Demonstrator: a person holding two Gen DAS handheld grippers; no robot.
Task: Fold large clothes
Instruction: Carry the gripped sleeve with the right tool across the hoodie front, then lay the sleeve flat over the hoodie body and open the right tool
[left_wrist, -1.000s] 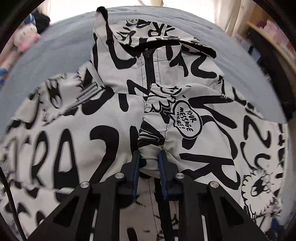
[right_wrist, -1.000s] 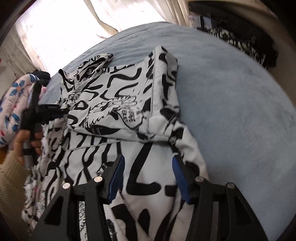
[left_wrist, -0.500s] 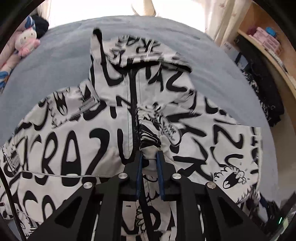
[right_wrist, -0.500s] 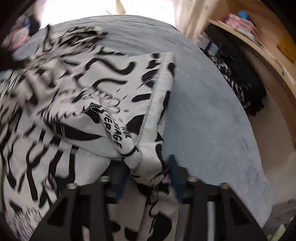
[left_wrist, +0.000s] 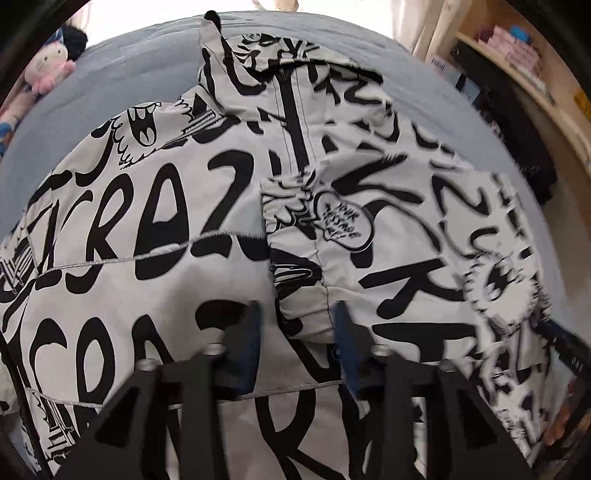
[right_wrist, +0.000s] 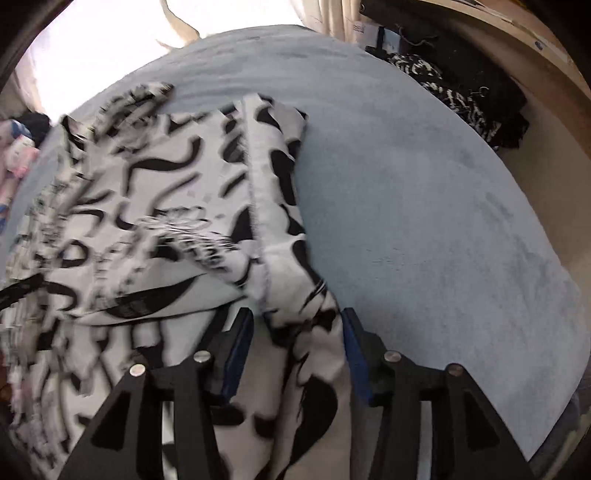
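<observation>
A white jacket with black graffiti lettering (left_wrist: 155, 229) lies spread on a blue-grey bed (left_wrist: 118, 85), zipper up the middle. Its sleeve with a speech-bubble print (left_wrist: 343, 221) lies folded across the front. My left gripper (left_wrist: 295, 325) is open, with the sleeve cuff (left_wrist: 306, 314) lying loose between its jaws. In the right wrist view the jacket (right_wrist: 155, 206) fills the left half, blurred by motion. My right gripper (right_wrist: 295, 332) is open at the folded right edge of the jacket (right_wrist: 280, 221), with bunched cloth between its jaws.
A pink plush toy (left_wrist: 48, 66) lies at the bed's far left. Dark clothes (right_wrist: 465, 99) are piled beside the bed on the right, under a wooden shelf (left_wrist: 524, 62). Bare bed surface (right_wrist: 424, 221) lies right of the jacket.
My left gripper was shut on the sleeve cuff and has opened, letting it go onto the jacket front. My right gripper stays open and has shifted along the jacket's right edge.
</observation>
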